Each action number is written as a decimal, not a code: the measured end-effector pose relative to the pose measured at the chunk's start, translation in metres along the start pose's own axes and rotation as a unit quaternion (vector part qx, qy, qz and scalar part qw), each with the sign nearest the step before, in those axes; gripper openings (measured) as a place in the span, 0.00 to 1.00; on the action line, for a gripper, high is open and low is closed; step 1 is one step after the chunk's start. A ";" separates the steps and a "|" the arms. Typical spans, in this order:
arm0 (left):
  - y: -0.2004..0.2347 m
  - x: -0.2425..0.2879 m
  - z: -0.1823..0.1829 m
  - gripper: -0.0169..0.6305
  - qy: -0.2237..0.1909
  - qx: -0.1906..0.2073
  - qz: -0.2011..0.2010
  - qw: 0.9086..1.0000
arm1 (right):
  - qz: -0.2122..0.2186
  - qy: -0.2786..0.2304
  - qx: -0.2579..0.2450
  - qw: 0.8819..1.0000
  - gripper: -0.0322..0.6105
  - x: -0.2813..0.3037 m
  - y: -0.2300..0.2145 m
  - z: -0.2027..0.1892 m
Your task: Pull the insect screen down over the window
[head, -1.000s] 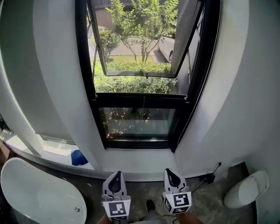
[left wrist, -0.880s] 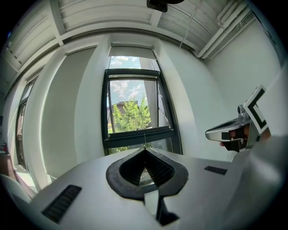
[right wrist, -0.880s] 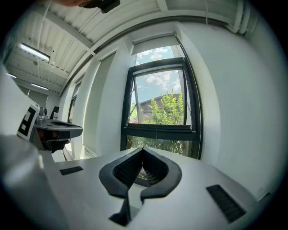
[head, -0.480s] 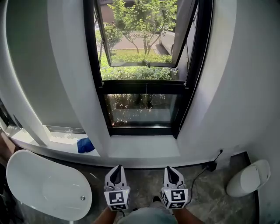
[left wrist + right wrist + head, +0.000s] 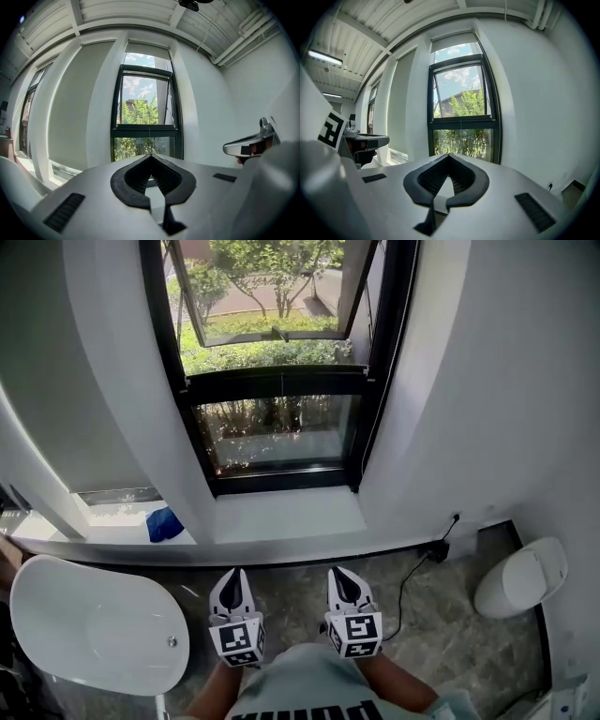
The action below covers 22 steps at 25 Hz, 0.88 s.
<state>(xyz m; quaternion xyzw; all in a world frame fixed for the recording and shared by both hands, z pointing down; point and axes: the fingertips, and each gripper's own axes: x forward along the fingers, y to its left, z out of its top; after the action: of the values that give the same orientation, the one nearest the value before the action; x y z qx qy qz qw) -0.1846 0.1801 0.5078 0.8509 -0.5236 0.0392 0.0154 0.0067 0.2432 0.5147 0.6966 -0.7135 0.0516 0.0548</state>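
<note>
The tall black-framed window (image 5: pixel 272 382) stands straight ahead, with its upper sash tilted open to trees outside. A thin pull cord (image 5: pixel 150 140) hangs down the middle of the pane; it also shows in the right gripper view as cord (image 5: pixel 461 129). No screen covers the glass in any view. My left gripper (image 5: pixel 232 577) and right gripper (image 5: pixel 338 574) are held low side by side over the floor, well short of the window. Both are shut with nothing between the jaws, as the left gripper (image 5: pixel 150 155) and right gripper (image 5: pixel 448 155) show in their own views.
A white bathtub (image 5: pixel 94 624) fills the lower left. A blue cloth (image 5: pixel 164 523) lies on the ledge by the white sill (image 5: pixel 291 517). A plug and cable (image 5: pixel 433 549) run along the floor at right, near a white toilet-like fixture (image 5: pixel 520 577).
The head view has tipped down, so the window sits higher in frame and more floor shows. Both grippers stay shut, low and side by side.
</note>
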 end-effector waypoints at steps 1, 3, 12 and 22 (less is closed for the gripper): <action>0.000 0.000 -0.002 0.05 0.001 0.001 0.001 1.000 | 0.003 0.000 0.002 1.000 0.06 0.001 -0.001 0.000; 0.001 -0.001 -0.003 0.05 0.002 0.001 0.003 1.000 | 0.007 0.001 0.002 1.000 0.06 0.004 -0.002 0.002; 0.006 -0.001 0.006 0.05 -0.007 0.002 0.007 1.000 | 0.012 0.002 0.000 1.000 0.06 0.007 0.005 0.007; 0.006 0.000 0.006 0.05 -0.004 0.005 0.002 1.000 | 0.007 0.004 -0.008 1.000 0.06 0.012 0.006 0.009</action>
<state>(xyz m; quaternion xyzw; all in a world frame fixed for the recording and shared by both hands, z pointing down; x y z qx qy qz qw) -0.1898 0.1765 0.5014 0.8501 -0.5252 0.0380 0.0092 0.0008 0.2306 0.5079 0.6909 -0.7185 0.0495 0.0629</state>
